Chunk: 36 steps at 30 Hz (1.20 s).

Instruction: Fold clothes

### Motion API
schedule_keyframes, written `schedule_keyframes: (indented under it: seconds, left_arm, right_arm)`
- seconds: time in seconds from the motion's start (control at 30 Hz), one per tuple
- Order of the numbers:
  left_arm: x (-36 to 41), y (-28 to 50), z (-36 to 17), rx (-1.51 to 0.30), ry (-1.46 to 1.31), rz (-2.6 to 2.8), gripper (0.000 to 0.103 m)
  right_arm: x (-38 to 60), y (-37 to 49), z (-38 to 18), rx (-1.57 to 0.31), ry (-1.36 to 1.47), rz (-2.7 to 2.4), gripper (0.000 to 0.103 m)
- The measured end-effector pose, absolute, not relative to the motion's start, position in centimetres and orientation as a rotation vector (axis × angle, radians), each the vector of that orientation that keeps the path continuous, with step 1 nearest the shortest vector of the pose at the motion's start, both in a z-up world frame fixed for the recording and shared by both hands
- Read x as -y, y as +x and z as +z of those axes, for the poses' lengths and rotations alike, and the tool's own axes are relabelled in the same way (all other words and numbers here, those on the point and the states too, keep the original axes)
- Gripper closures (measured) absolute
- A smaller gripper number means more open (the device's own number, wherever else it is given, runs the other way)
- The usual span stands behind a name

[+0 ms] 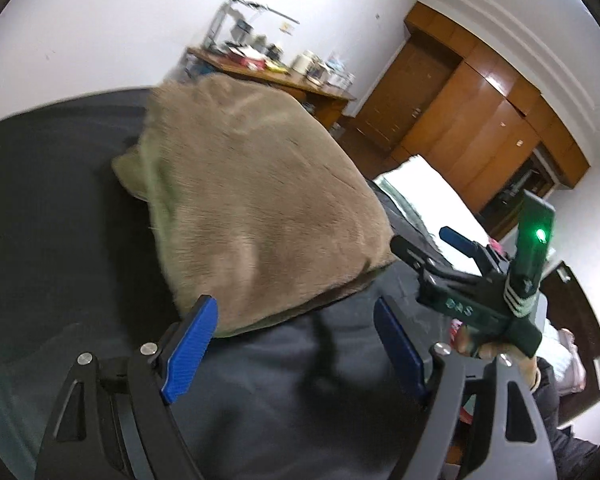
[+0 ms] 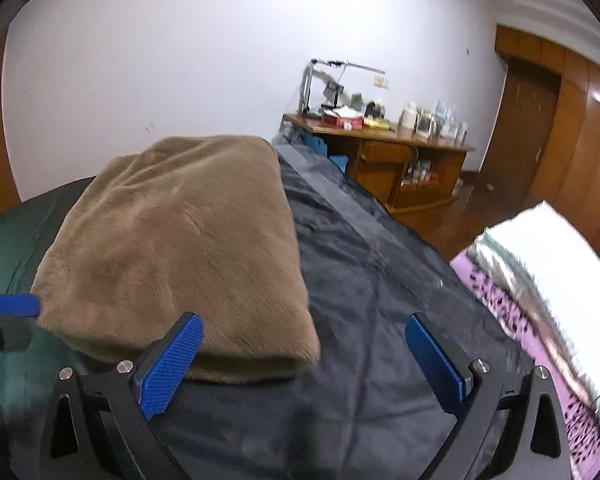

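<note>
Our left gripper (image 1: 296,344) hangs with its two blue pads (image 1: 192,348) spread wide and nothing between them, just short of the near edge of the folded brown garment (image 1: 256,200). Our right gripper (image 2: 308,364) is spread just as wide and is also empty; its left pad (image 2: 172,364) sits in front of the same garment (image 2: 180,256), at the near right corner. From the left wrist we see that right gripper (image 1: 440,248) beside us, green light glowing on its body, jaws apart over the dark cover (image 1: 300,400). From the right wrist, one blue fingertip (image 2: 14,305) of the left gripper pokes in at the left edge, close against the garment's side.

One garment is in sight: a plush brown piece folded into a thick, roughly square bundle, a greenish underside showing along its left edge in the left view. It lies on the dark cover (image 2: 380,280), which spreads over the whole work surface; a greener cloth (image 2: 4,248) shows to the garment's left.

To the right, past the cover's edge, lies a white pillow (image 2: 540,248) on a purple patterned sheet (image 2: 496,300). Farther off, one low wooden desk (image 2: 380,148) stands against the white wall (image 2: 180,60), crowded with jars, boxes and a metal lamp arm (image 2: 332,76). A wooden wardrobe (image 1: 480,120) fills the far right wall.
</note>
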<state>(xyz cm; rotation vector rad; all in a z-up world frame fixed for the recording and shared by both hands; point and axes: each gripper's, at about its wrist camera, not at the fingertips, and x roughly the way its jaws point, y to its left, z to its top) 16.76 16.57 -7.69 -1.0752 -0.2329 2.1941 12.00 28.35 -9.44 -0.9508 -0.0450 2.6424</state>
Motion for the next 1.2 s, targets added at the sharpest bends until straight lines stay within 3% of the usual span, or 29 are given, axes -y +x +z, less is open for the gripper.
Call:
schedule_keyframes:
  seconds: [0.33, 1.2]
  left_arm:
    - [-13.2, 18.0, -8.5, 0.177, -1.056, 2.400, 0.018]
    - [-15.1, 16.8, -11.1, 0.083, -1.170, 2.488, 0.018]
  right_arm:
    - [-24.0, 7.0, -12.0, 0.002, -1.048, 2.758, 0.001]
    - [-24.2, 7.6, -15.2, -0.114, -1.136, 2.736, 0.000]
